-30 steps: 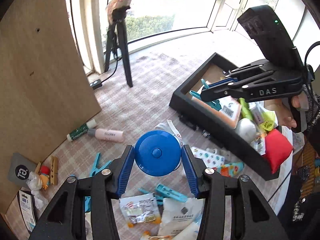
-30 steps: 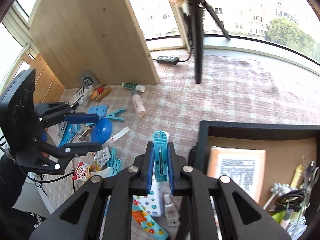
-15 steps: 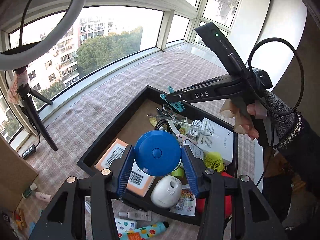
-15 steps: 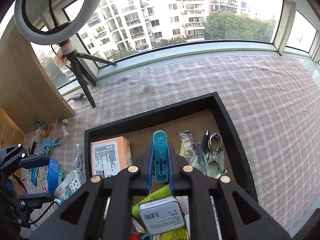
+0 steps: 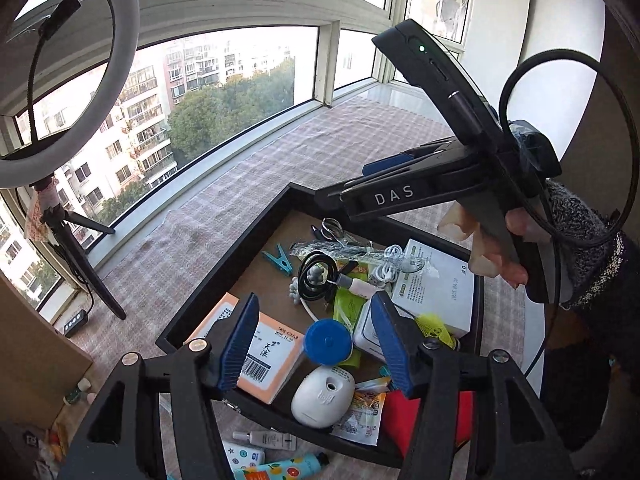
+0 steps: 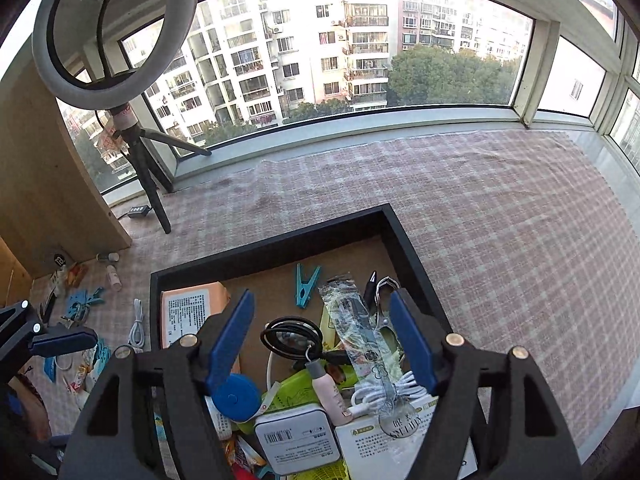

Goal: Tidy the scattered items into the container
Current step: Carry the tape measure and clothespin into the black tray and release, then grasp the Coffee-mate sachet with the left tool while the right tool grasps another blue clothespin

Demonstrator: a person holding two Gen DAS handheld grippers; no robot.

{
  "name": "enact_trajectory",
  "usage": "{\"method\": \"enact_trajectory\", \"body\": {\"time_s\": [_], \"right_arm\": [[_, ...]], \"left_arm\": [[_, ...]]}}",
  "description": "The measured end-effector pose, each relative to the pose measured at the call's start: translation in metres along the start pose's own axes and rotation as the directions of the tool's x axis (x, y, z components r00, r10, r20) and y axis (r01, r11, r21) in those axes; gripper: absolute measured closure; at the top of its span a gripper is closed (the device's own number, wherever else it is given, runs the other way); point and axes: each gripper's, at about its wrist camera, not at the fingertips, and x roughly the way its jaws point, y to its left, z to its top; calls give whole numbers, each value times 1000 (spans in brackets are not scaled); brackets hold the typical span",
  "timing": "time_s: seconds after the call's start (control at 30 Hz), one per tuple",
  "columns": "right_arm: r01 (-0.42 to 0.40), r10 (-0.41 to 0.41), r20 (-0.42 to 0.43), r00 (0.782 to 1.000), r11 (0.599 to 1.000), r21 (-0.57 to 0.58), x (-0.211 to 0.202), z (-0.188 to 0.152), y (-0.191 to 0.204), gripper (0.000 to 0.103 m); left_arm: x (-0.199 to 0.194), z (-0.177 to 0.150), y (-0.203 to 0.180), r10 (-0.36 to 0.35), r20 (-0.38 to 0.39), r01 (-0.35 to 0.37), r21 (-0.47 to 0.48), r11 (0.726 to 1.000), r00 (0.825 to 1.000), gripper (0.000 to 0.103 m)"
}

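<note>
The black tray (image 5: pixel 224 272) (image 6: pixel 272 242) sits on the checked cloth and holds many items. The blue round tape measure (image 5: pixel 327 342) (image 6: pixel 236 396) lies in it among boxes and packets. A teal clothespin (image 5: pixel 278 258) (image 6: pixel 306 284) lies on the tray's brown floor. My left gripper (image 5: pixel 316 346) is open and empty above the tape measure. My right gripper (image 6: pixel 322 338) is open and empty above the tray; it also shows in the left wrist view (image 5: pixel 360 184), higher up at the right.
A ring light on a tripod (image 6: pixel 148 184) stands at the window, beside a wooden panel (image 6: pixel 44 184). Loose items lie outside the tray: blue clothespins (image 6: pixel 86 300), a white cable (image 6: pixel 137 326), small bottles (image 6: pixel 112 272), tubes (image 5: pixel 276 466).
Both grippers have swung from the scattered items to above the tray and opened. The tape measure and the teal clothespin have dropped out of them into the tray.
</note>
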Motion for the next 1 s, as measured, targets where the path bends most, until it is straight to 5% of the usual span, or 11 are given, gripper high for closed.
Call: {"method": "enact_trajectory", "body": {"time_s": [0.27, 0.6, 1.0], "right_arm": [[-88, 89, 7, 996, 995, -56, -12, 0, 41, 34], [-254, 237, -96, 967, 934, -250, -14, -28, 135, 36], [-389, 252, -348, 903, 823, -414, 21, -125, 228, 50]], "left_arm": [[-39, -27, 41, 75, -7, -76, -49, 996, 997, 48], [-121, -120, 129, 237, -94, -251, -186, 950, 967, 49], [-125, -237, 131, 211, -281, -260, -148, 954, 936, 49]]}}
